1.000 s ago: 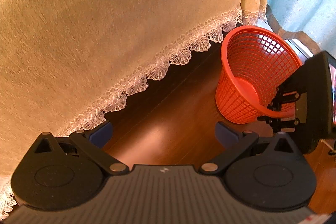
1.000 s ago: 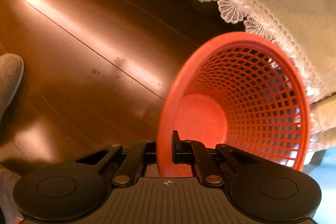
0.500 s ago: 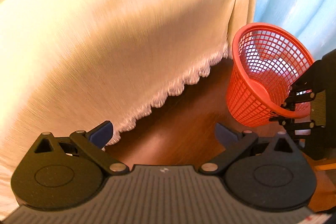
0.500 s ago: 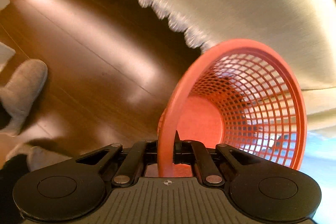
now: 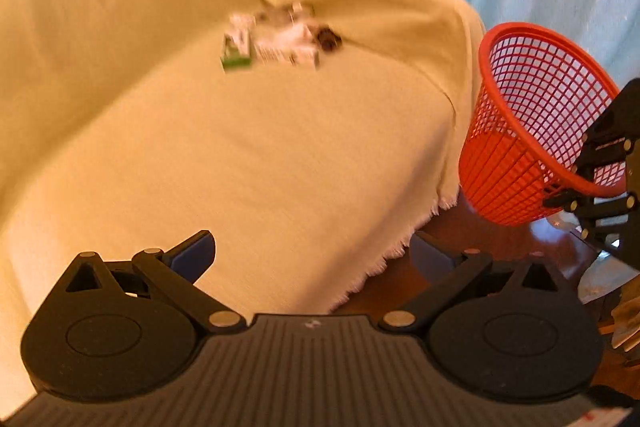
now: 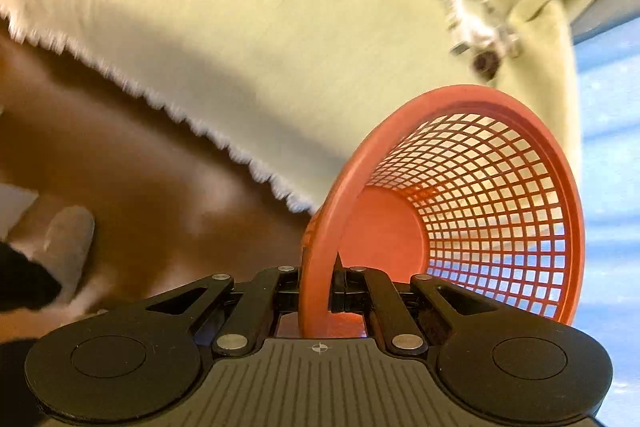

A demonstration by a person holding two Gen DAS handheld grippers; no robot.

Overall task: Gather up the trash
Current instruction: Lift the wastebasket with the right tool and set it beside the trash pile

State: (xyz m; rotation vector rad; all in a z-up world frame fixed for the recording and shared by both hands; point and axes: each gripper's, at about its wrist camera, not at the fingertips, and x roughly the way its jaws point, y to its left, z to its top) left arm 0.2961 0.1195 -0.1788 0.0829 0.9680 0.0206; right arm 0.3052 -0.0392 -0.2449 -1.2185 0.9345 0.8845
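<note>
Right gripper (image 6: 318, 291) clamping red basket (image 6: 460, 223) rim (basket empty), blurred trash (image 5: 276, 41) on couch (image 5: 200, 147)

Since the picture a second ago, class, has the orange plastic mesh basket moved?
Yes. The orange plastic mesh basket has risen from the dark wooden floor, clamped in the right gripper, and now hangs level with the cream-covered sofa seat.

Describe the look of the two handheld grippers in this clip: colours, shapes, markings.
Both are matte black plastic. The left gripper has a ribbed grey-black deck, two round discs, silver rivets on angled linkage bars and blue finger pads. The right gripper matches, with a small crosshair mark on its deck; its pad colour is hidden.
</note>
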